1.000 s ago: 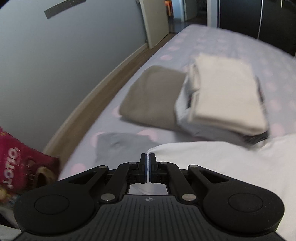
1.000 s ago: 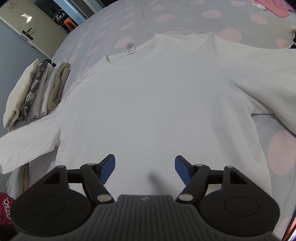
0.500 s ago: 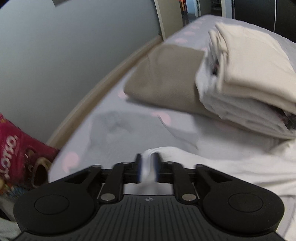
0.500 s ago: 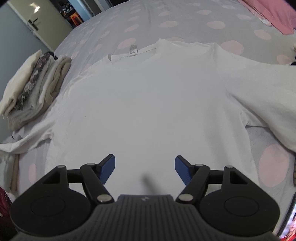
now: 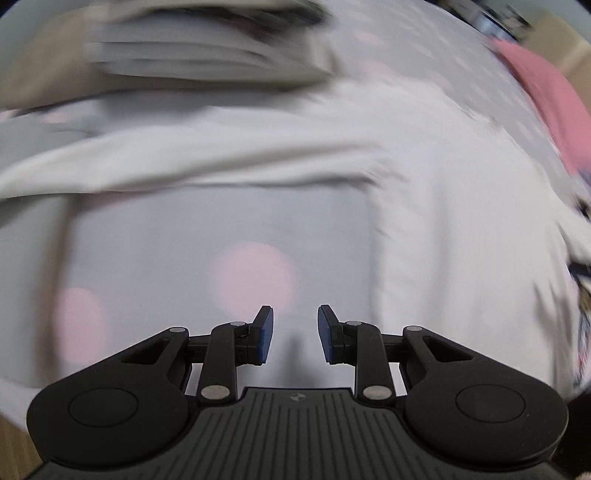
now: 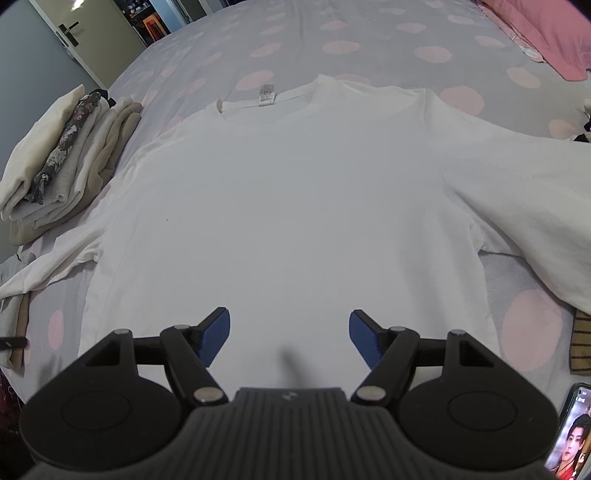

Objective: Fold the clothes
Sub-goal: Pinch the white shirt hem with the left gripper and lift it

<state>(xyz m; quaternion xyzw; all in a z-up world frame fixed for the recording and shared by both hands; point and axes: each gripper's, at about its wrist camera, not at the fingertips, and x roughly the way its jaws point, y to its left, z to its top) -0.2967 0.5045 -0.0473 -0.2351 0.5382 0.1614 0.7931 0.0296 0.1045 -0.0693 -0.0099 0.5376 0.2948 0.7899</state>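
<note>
A white long-sleeved shirt (image 6: 295, 206) lies flat on the bed, collar and label away from me, both sleeves spread out. My right gripper (image 6: 289, 334) hovers open above its lower hem, holding nothing. The left wrist view is blurred by motion. There my left gripper (image 5: 294, 334) stands open and empty over the bare sheet, below the shirt's left sleeve (image 5: 184, 162) and beside the shirt's side (image 5: 461, 229).
A stack of folded clothes (image 6: 62, 158) sits left of the shirt, also blurred as the stack (image 5: 207, 51) at the top of the left wrist view. A pink cloth (image 6: 546, 33) lies far right. A phone (image 6: 570, 435) and a striped item (image 6: 581, 343) are at the near right. The sheet (image 6: 369, 29) has pink dots.
My left gripper has let go of the sleeve end and opened. It has swung right, now facing the sheet below the sleeve. The sleeve lies flatter on the bed. The right gripper has barely moved.
</note>
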